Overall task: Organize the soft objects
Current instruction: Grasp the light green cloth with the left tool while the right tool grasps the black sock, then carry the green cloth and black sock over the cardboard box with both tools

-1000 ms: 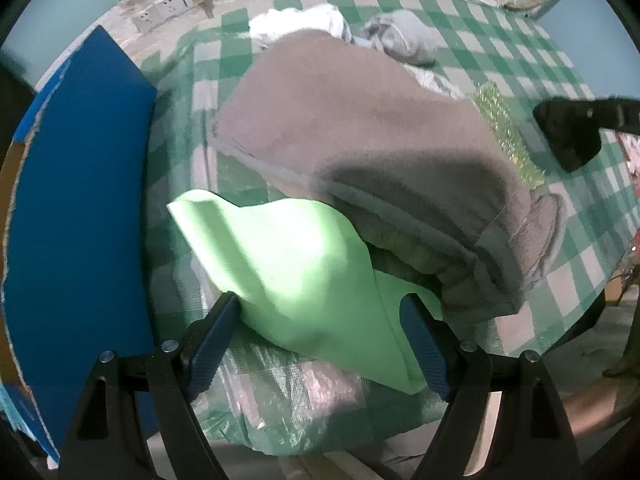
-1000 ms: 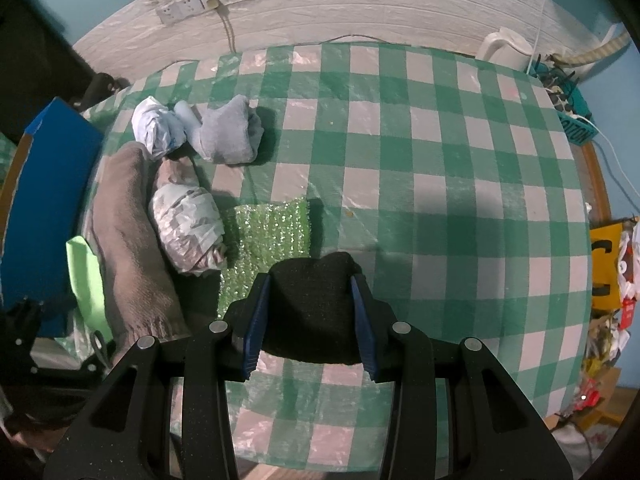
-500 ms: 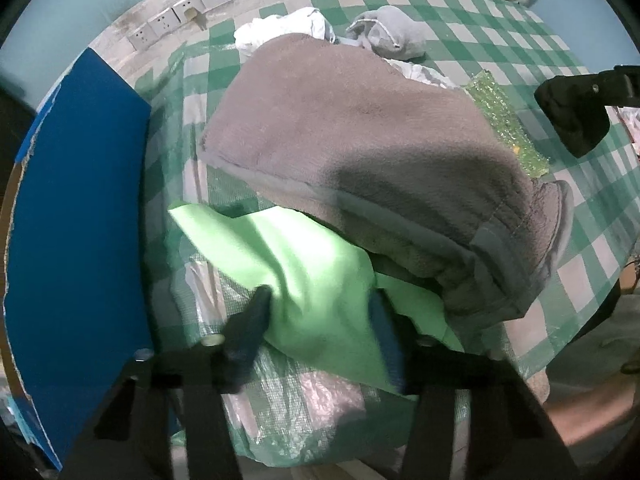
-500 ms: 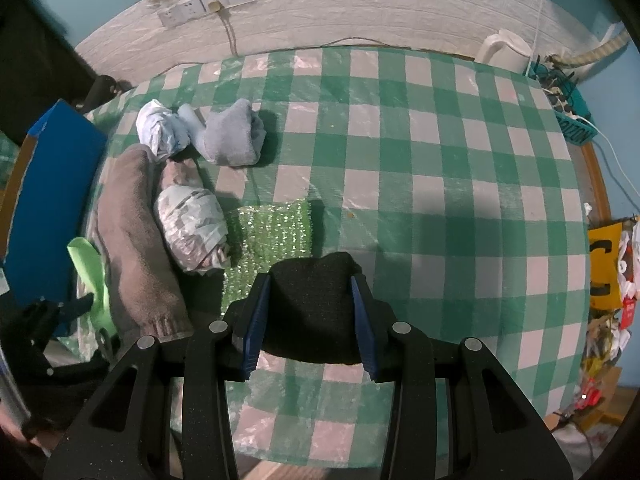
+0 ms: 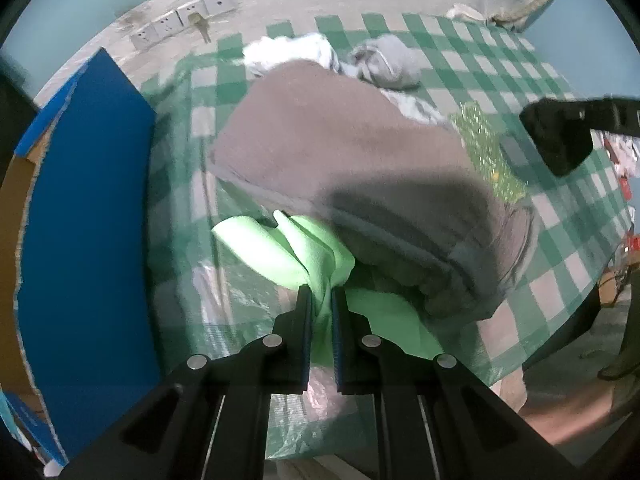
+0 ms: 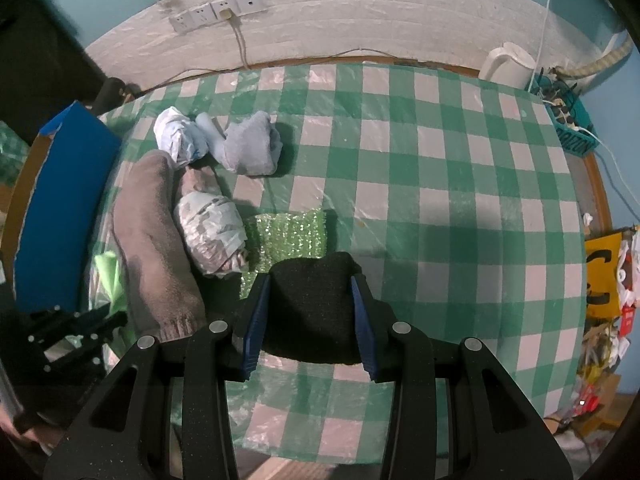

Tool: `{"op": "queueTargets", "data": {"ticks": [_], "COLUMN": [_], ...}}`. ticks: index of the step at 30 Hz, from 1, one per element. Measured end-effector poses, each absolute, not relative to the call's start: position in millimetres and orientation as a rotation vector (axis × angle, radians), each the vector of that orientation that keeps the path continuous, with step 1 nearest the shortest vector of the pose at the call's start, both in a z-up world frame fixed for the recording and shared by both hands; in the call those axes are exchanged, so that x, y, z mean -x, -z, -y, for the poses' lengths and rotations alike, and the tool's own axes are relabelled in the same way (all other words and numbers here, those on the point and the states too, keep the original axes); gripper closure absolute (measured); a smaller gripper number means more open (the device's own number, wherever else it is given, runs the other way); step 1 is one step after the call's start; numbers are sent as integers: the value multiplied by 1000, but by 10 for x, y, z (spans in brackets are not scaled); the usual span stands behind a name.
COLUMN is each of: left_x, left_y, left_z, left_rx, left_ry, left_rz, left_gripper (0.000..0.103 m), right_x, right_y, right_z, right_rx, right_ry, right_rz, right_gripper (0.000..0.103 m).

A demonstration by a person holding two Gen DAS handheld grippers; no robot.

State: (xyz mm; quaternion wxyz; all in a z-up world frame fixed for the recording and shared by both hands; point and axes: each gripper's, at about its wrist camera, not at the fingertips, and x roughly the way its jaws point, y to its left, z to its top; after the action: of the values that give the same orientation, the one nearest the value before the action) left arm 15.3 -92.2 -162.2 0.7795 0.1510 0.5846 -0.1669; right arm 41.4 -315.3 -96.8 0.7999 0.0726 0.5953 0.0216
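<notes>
Green cloth [image 5: 280,252] is pinched between my left fingers [image 5: 305,320], which are clenched nearly flat on a bunched fold of it; the rest fans out ahead of the tips and runs under the near edge of the brown towel [image 5: 360,152] just beyond and to the right of them; a blue box [image 5: 80,220] stands off to the left of the fingers; if I pull hard, I judge the towel's weight on the cloth could drag the towel along or strip the fold out of my grip; past the towel lie a grey sock bundle [image 5: 386,60] and a glittery green pad [image 5: 486,156]. From the right wrist, my right gripper [image 6: 310,312] clamps a black foam block [image 6: 312,304] squarely between its pads, held above the table; ahead and left of the fingers sit a crumpled paper wad [image 6: 210,236] and the towel; a slack squeeze might let the block drop. Underneath is a green checked tablecloth [image 6: 440,200] under clear plastic; a white brick wall [image 6: 320,20] with sockets [image 6: 216,10] and a white kettle [image 6: 506,64] stand far ahead.
</notes>
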Motion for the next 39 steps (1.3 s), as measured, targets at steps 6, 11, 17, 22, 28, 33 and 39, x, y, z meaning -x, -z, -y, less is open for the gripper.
{"op": "queueTargets", "data": {"ticks": [6, 11, 17, 22, 28, 33, 39], "left_x": [-148, -162, -203, -240, -308, -372, -422], "left_y": [1432, 1257, 1033, 911, 776, 640, 475], "left_z": [868, 829, 831, 781, 674, 526, 289], "left_rx": [-298, -284, -281, -277, -261, -230, -189], "left_ry": [347, 337, 322, 301, 259, 225, 186], "left_rz": [-1220, -1170, -1105, -1078, -1043, -1014, -987], "left_gripper": [94, 94, 94, 94, 94, 94, 94], "right_x": [-387, -373, -366, -373, -398, -426, -501], "right_y": [861, 747, 626, 507, 353, 255, 142], "right_z": [3087, 3021, 2939, 2844, 2679, 2526, 2264], "right_rx": [-143, -125, -106, -95, -77, -64, -37], "right_ry": [-68, -86, -103, -128, -168, -200, -241], "right_rz": [-1256, -1230, -1202, -1177, -1145, -1127, -1107], "right_gripper": [64, 64, 64, 64, 64, 64, 64]}}
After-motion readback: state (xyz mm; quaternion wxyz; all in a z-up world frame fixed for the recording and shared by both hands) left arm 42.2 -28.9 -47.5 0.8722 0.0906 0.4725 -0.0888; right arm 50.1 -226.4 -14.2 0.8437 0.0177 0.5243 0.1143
